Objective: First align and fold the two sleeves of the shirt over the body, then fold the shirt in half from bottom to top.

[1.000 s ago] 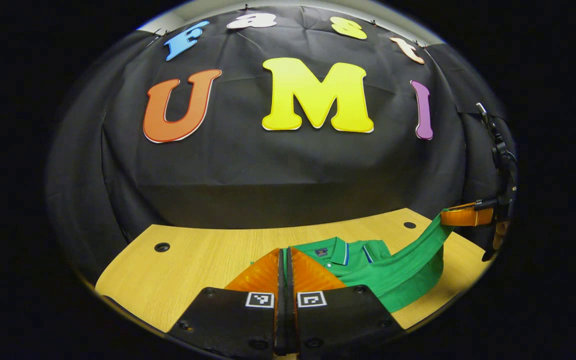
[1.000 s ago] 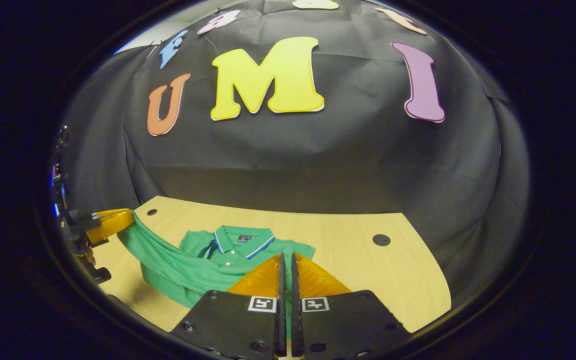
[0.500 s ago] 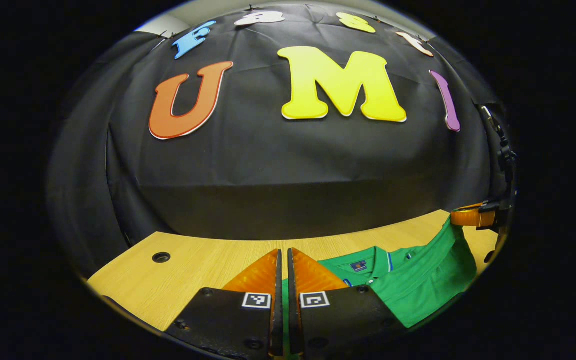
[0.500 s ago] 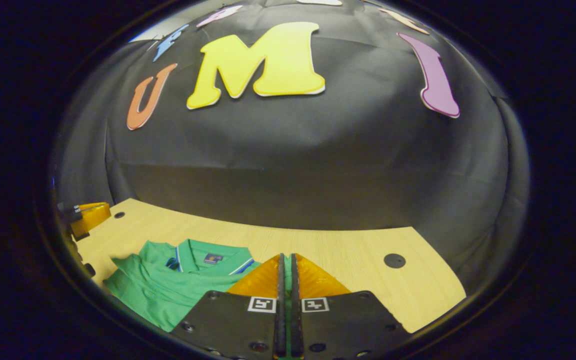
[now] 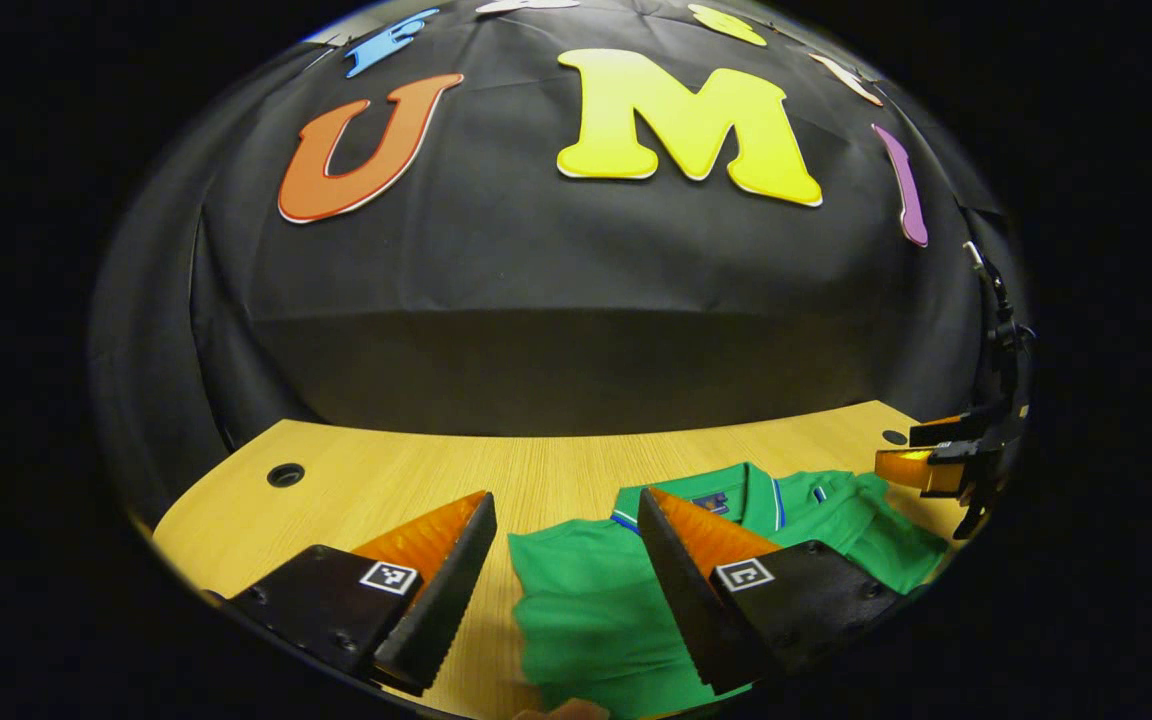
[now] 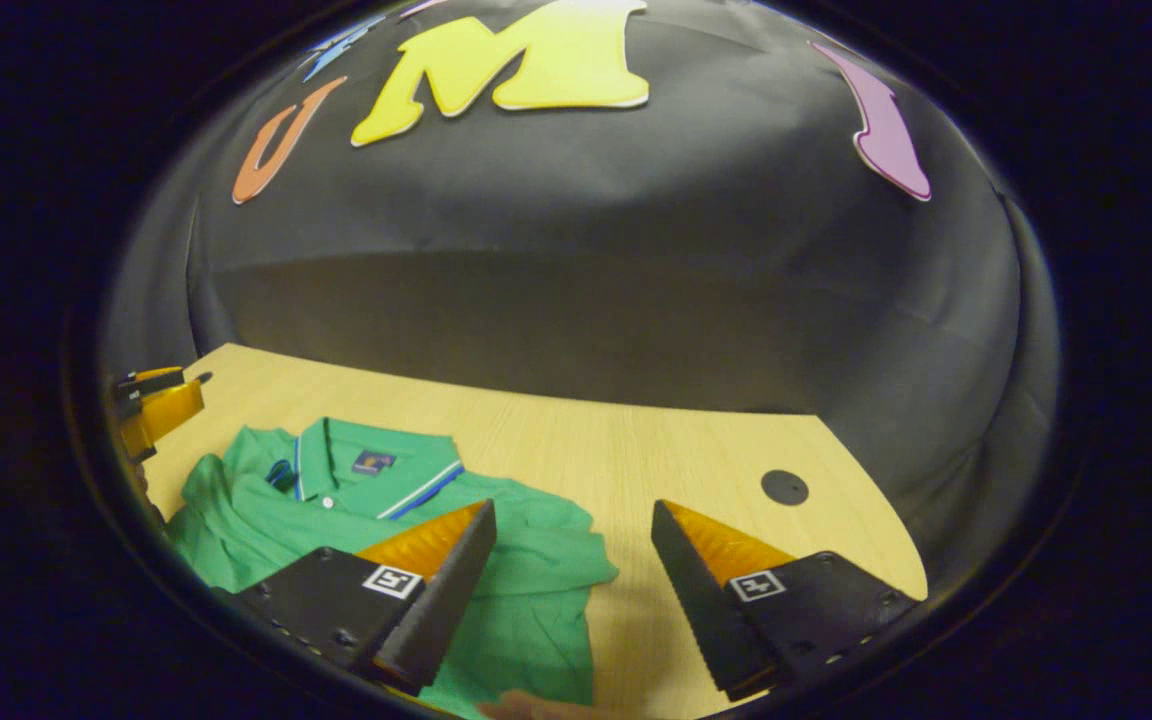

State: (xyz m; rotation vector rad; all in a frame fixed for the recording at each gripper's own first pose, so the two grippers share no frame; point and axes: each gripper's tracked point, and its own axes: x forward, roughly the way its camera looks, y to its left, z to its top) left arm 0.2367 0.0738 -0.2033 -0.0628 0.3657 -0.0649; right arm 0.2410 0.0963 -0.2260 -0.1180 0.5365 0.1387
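1. Left gripper is spread wide over the shirt, pinching nothing.
2. Right gripper is likewise spread, above the shirt's edge.
3. The shirt lies folded near the bench's front edge.
4. I judge the fold done: lift straight up, without snagging cloth.

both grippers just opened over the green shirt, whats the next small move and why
Probably lift both away. The left gripper and right gripper are open, holding nothing, and the shirt lies doubled on the table with its collar showing, so the last fold looks finished.
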